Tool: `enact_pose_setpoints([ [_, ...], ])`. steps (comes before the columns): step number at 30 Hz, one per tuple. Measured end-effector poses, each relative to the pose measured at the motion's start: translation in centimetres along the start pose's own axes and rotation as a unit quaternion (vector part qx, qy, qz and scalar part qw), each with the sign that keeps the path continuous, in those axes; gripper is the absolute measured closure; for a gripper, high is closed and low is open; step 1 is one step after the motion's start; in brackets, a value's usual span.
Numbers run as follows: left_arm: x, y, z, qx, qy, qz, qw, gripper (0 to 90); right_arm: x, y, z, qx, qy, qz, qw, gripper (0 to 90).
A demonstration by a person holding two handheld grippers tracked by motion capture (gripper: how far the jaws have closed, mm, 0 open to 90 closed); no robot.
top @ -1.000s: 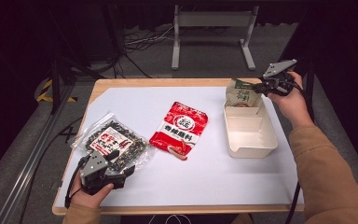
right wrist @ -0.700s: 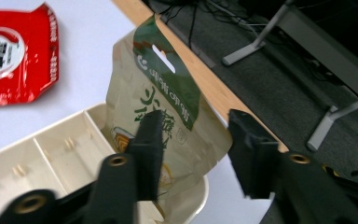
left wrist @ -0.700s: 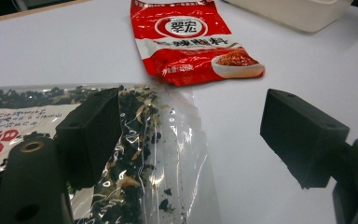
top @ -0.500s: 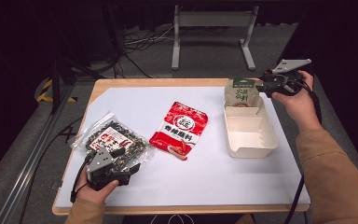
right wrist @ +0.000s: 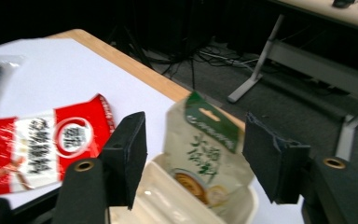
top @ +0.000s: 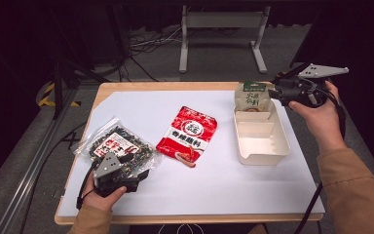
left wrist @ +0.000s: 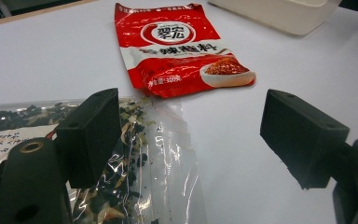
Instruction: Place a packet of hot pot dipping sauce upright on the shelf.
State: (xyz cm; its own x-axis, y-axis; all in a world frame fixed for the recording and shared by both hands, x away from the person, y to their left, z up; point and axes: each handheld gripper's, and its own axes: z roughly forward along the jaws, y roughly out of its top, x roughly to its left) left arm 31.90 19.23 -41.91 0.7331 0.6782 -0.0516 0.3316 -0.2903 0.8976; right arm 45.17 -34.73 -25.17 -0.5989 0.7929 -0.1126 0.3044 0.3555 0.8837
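A green-and-cream pouch stands in the far compartment of a cream two-part box. My right gripper hovers just right of the pouch. Its jaws have just been opening and stand wide, off the pouch. A red seasoning packet lies flat mid-table. A clear bag of dark dried bits lies at the near left. My left gripper rests low at its near edge, open, one jaw over the bag's corner.
White sheet covers the wooden table. The box's near compartment holds nothing. A metal stand and cables sit on the dark floor beyond the far edge.
The right gripper has let go of the green pouch and pulled back to the right and upward. The pouch stays standing in the box. The left hand has barely moved.
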Motion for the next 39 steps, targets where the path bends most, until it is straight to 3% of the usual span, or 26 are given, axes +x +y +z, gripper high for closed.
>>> enact_pose_setpoints([
  [3, 0.1, 0.1, -0.1, -0.004, 0.000, -0.002, 1.0000, 21.2, 1.2, 0.1, 0.1, -0.011, 0.040, 0.038, 0.9984, 41.0],
  [5, 0.0, 0.1, 0.0, -0.004, -0.002, -0.001, 1.0000, 21.2, 2.2, 0.4, 0.2, -0.021, 0.069, 0.060, 0.9956, 41.4],
  [10, 0.0, 0.0, -0.1, -0.003, -0.003, -0.003, 1.0000, 21.1, 3.7, 0.8, 0.9, -0.020, 0.092, 0.056, 0.9940, 41.3],
  [22, 0.2, 0.0, -0.3, -0.004, 0.000, 0.000, 1.0000, 21.1, 6.6, 1.5, 4.5, 0.013, 0.109, 0.039, 0.9932, 40.0],
  [32, 0.1, -0.3, -0.8, -0.004, 0.007, -0.002, 1.0000, 21.1, 7.6, 1.2, 8.2, 0.057, 0.114, 0.045, 0.9909, 39.7],
  [39, 0.1, -0.6, -1.4, -0.003, 0.014, -0.006, 0.9999, 21.0, 8.1, 1.1, 10.5, 0.068, 0.115, 0.046, 0.9900, 39.7],
])
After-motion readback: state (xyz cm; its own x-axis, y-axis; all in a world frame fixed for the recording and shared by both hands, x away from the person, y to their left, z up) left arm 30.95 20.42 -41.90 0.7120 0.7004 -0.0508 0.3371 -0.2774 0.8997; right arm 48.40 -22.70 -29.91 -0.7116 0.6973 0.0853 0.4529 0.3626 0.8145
